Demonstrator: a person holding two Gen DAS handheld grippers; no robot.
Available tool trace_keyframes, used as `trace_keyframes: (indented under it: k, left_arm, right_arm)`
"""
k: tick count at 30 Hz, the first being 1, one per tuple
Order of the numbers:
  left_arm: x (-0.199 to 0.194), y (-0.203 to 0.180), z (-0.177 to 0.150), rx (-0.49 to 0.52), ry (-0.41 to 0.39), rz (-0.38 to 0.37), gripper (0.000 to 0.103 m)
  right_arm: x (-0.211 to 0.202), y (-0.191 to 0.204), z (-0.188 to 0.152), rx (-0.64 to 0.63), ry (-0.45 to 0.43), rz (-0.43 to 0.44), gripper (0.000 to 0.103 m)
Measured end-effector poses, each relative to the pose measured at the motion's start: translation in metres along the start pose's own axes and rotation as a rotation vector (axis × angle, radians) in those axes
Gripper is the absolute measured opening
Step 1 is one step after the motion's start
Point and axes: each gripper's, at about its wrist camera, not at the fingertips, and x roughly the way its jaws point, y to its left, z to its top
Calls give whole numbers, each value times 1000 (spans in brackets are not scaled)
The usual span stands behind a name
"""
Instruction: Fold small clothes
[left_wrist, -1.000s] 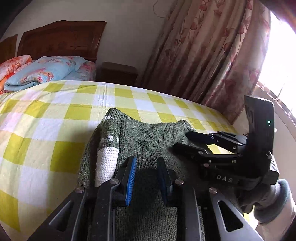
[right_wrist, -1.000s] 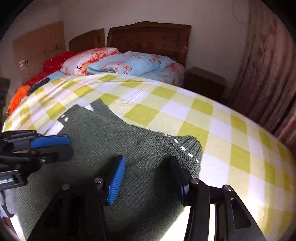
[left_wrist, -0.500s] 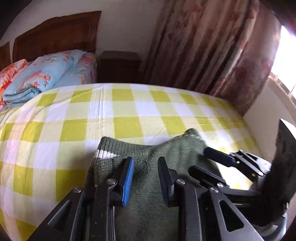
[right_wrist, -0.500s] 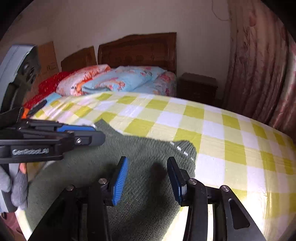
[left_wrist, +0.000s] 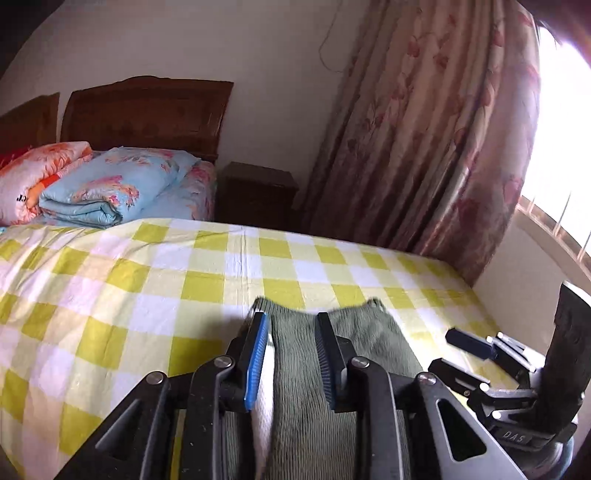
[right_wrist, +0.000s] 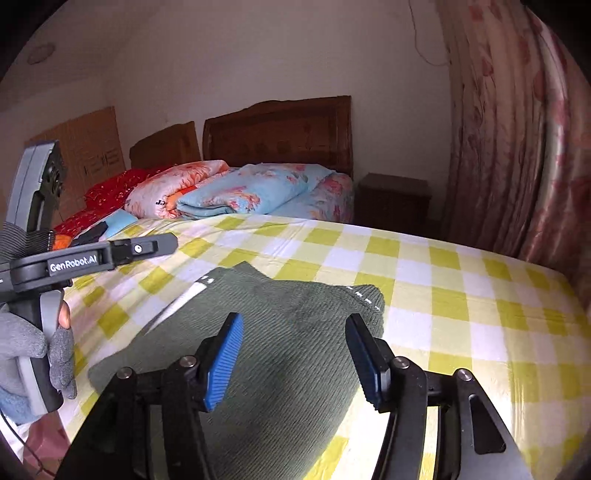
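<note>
Mid-fold on the green sweater

My left gripper and right gripper both hang released; next I must pinch an edge.

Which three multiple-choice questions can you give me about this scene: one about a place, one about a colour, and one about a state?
1. Where does the green sweater lie?
A. on the nightstand
B. on the checked sheet
C. on the blue quilt

2. Which colours has the checked sheet?
A. yellow and white
B. red and blue
C. green and black

3. How is the right gripper?
A. shut on the sweater
B. shut on the sheet
C. open

Answers:
1 B: the green sweater lies spread on the checked sheet.
2 A: its squares are yellow and white.
3 C: the fingers of the right gripper stand wide apart and hold nothing.
</note>
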Motion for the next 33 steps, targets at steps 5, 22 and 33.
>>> trace_keyframes:
  k: [5, 22, 33]
  left_arm:
    - [-11, -23, -54, 111, 72, 20, 27]
    - [3, -28, -84, 169, 69, 99, 28]
    - [-15, -29, -85, 134, 61, 115, 28]
  right_arm:
    - [-22, 36, -39, -81, 7, 2, 103]
    - [-2, 48, -76, -126, 77, -78, 103]
    - [-23, 48, -66, -89, 64, -100, 103]
